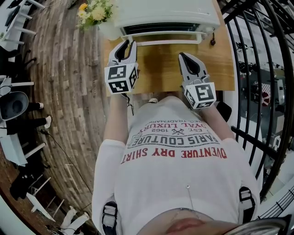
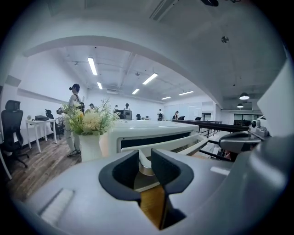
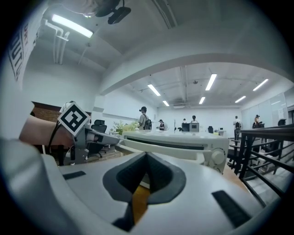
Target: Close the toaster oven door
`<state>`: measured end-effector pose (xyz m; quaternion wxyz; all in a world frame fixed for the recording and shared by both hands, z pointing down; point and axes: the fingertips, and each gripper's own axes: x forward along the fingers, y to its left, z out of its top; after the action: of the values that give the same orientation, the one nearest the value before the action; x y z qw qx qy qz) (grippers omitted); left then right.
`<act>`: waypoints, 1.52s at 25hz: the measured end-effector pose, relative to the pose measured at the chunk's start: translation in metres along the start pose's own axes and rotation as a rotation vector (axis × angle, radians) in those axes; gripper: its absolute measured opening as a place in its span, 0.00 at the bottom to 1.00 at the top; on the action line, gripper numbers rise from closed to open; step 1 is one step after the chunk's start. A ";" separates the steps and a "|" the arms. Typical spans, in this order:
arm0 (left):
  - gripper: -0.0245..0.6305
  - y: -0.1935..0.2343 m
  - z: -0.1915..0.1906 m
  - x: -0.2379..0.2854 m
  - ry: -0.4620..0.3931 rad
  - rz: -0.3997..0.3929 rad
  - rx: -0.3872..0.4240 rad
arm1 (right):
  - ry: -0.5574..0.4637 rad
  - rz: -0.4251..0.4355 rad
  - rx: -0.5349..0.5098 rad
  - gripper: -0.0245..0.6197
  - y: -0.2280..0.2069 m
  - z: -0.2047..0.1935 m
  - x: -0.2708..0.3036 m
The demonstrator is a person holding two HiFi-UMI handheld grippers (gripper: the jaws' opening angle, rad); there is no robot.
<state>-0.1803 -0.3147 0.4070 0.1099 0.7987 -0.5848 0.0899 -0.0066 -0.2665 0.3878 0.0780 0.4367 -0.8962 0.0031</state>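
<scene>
Head view: the toaster oven (image 1: 167,13) stands at the 12 o'clock edge of the wooden worktop (image 1: 161,66), with its front facing me. Its door (image 2: 156,139) carries a dark window strip, and a white handle (image 1: 161,42) runs across the front. I cannot tell from any view whether the door is fully seated against the oven body. A vase of flowers (image 1: 94,11) stands just beside the oven at its 9 o'clock side.

Left gripper (image 1: 129,43): it sits over the worktop at the 7 o'clock corner of the oven front, tips pointing to 12 o'clock and close to the left end of the handle. In the left gripper view its jaws stand moderately apart with a clear gap. Nothing is clamped; the handle and the worktop show through the gap, beyond the tips. I see no contact with the handle.

Right gripper (image 1: 183,56): it sits over the worktop at about 5 o'clock from the oven front, well apart from the left gripper and a little further back from the handle. In the right gripper view its jaws meet at the tips and hold nothing. A control knob (image 3: 217,157) shows at the 3 o'clock end of the oven front.

A black railing (image 1: 257,55) runs along the 3 o'clock side of the worktop.
</scene>
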 end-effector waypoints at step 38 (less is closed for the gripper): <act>0.09 -0.011 0.042 -0.028 -0.037 -0.010 0.032 | 0.029 0.028 -0.011 0.05 -0.004 0.002 -0.011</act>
<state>-0.1773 -0.2980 0.3587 0.0864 0.8049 -0.5810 0.0838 0.0031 -0.2604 0.3840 0.0932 0.4235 -0.9011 0.0058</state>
